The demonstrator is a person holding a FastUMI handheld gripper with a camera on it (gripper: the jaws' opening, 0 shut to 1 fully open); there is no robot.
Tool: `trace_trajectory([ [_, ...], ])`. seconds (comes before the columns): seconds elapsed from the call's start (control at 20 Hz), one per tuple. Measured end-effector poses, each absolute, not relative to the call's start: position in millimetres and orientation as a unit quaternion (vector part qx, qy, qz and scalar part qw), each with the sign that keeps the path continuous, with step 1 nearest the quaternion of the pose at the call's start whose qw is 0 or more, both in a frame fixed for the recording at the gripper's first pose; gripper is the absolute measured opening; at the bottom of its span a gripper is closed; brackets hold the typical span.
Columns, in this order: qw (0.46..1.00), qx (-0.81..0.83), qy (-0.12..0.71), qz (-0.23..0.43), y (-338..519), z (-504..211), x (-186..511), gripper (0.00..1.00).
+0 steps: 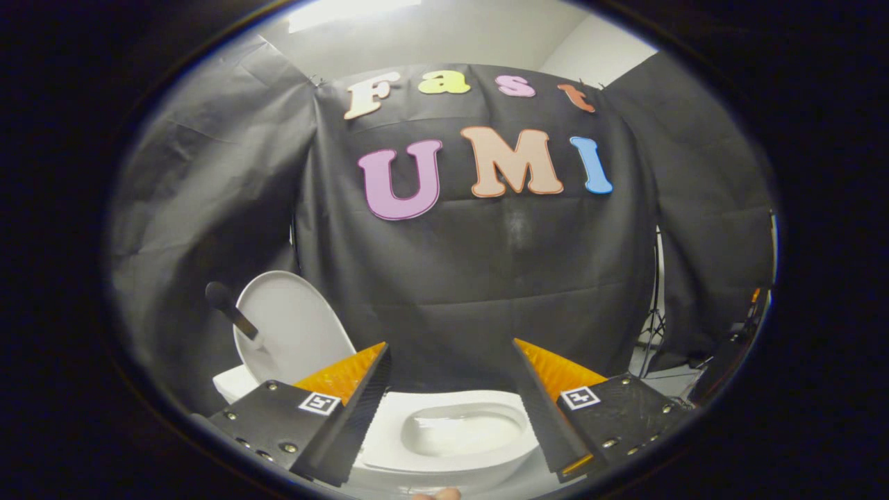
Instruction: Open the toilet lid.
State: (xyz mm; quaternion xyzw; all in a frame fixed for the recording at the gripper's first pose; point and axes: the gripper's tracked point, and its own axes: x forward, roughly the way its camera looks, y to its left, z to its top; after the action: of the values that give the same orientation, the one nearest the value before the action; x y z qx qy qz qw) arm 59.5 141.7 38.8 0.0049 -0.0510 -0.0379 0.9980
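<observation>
White plastic toilet lid (295, 326) upright, left of and beyond white ceramic toilet bowl (462, 430); bowl lies between parted gripper (451, 354) fingers.

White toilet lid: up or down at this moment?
Up. The white oval toilet lid stands raised beyond the open gripper, whose fingers hold nothing; the white bowl lies uncovered between them.

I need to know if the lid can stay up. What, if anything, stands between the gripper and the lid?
Nothing visible does. The lid stands raised beyond the open gripper, with a dark handle sticking from it.
</observation>
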Motion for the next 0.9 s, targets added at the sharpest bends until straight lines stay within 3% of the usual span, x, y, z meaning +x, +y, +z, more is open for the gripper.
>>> trace_trajectory([
  [0.9, 0.997, 0.032, -0.045, -0.055, 125.3, 25.2, 56.6, 0.99],
])
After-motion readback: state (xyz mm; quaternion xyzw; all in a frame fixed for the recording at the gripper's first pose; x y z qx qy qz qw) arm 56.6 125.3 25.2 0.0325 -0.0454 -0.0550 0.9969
